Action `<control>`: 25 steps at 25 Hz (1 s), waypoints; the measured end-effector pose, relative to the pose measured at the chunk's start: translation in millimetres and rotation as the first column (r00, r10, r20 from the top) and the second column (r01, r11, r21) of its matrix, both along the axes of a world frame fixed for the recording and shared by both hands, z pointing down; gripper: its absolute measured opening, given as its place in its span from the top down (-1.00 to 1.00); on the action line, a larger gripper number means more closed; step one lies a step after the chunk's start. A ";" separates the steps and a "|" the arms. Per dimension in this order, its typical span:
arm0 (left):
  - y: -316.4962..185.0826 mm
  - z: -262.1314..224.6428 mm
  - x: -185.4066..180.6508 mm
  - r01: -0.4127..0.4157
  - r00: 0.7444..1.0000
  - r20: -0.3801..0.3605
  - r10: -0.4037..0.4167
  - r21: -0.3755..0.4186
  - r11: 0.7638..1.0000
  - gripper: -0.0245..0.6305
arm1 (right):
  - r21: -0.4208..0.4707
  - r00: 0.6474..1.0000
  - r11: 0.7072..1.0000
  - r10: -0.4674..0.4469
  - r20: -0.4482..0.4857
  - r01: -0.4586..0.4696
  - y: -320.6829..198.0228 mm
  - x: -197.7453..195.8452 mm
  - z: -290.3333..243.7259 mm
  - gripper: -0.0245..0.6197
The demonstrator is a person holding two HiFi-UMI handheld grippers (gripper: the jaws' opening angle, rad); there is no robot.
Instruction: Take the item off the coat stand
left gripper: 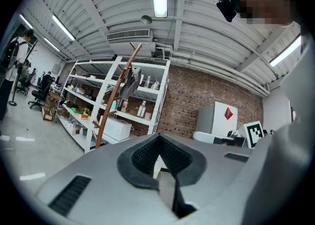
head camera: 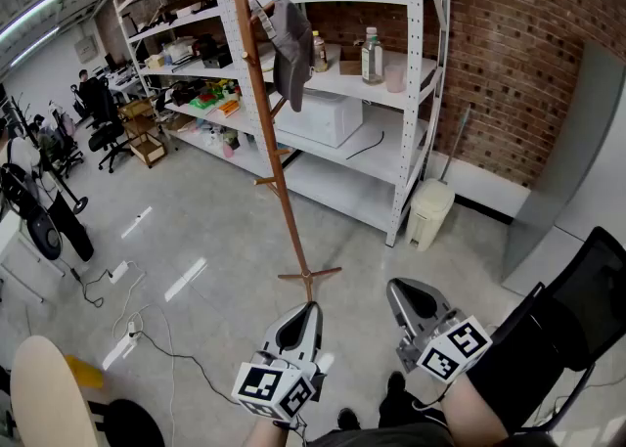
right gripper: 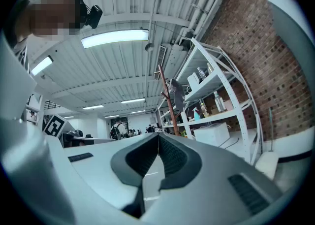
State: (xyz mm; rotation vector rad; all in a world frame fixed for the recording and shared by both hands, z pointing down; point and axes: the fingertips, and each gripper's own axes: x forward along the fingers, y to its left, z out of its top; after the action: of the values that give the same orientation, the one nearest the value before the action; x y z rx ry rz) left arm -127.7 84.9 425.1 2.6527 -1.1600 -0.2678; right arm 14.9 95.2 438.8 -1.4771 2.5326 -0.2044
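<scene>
A tall wooden coat stand rises from the concrete floor in front of a white shelving unit. A grey cap hangs from one of its upper pegs. The left gripper view shows the stand and the cap small and far off. In the right gripper view the stand is also distant, with the cap on it. My left gripper is low in the head view, near the stand's foot, shut and empty. My right gripper is beside it, shut with nothing held.
The white shelving unit holds bottles, a white box and clutter, against a brick wall. A small white bin stands by its right leg. Cables trail on the floor at the left. A black chair is at my right.
</scene>
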 end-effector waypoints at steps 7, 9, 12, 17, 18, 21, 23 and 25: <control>-32.2 0.9 15.5 0.027 0.999 0.021 -0.027 -0.002 1.000 0.91 | 0.014 1.000 1.000 -0.023 0.008 0.023 -36.5 18.0 1.8 0.90; -43.1 1.5 23.2 0.040 0.999 0.037 -0.039 -0.001 0.999 0.91 | 0.008 0.999 0.999 -0.036 0.017 0.035 -52.2 25.9 4.7 0.90; -66.1 0.9 37.2 0.055 0.998 0.044 -0.055 0.009 0.998 0.91 | 0.008 0.998 0.998 -0.056 0.023 0.056 -79.7 39.6 3.5 0.90; -110.2 -7.2 63.4 0.091 0.995 0.029 -0.092 0.007 0.996 0.91 | 0.025 0.994 0.994 -0.108 0.013 0.108 -128.2 63.3 -7.7 0.90; -117.6 -8.9 68.5 0.099 0.995 0.030 -0.100 0.009 0.995 0.91 | 0.026 0.993 0.993 -0.116 0.013 0.115 -136.8 68.5 -9.6 0.90; -136.0 -13.3 81.1 0.115 0.992 0.046 -0.116 0.021 0.993 0.91 | 0.025 0.992 0.992 -0.128 0.022 0.128 -160.0 82.3 -11.7 0.90; -147.4 -16.5 85.2 0.131 0.990 0.054 -0.133 0.033 0.991 0.91 | 0.027 0.990 0.990 -0.140 0.028 0.139 -173.0 88.2 -12.7 0.90; -159.0 -20.2 86.2 0.155 0.986 0.058 -0.157 0.046 0.987 0.91 | 0.031 0.987 0.987 -0.156 0.030 0.155 -184.9 92.5 -15.2 0.90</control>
State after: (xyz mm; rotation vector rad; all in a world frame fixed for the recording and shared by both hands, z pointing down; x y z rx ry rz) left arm -41.5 -74.1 404.8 2.6251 -1.3992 -0.2419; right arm 107.4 -89.7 423.6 -1.2555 2.6140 -0.2126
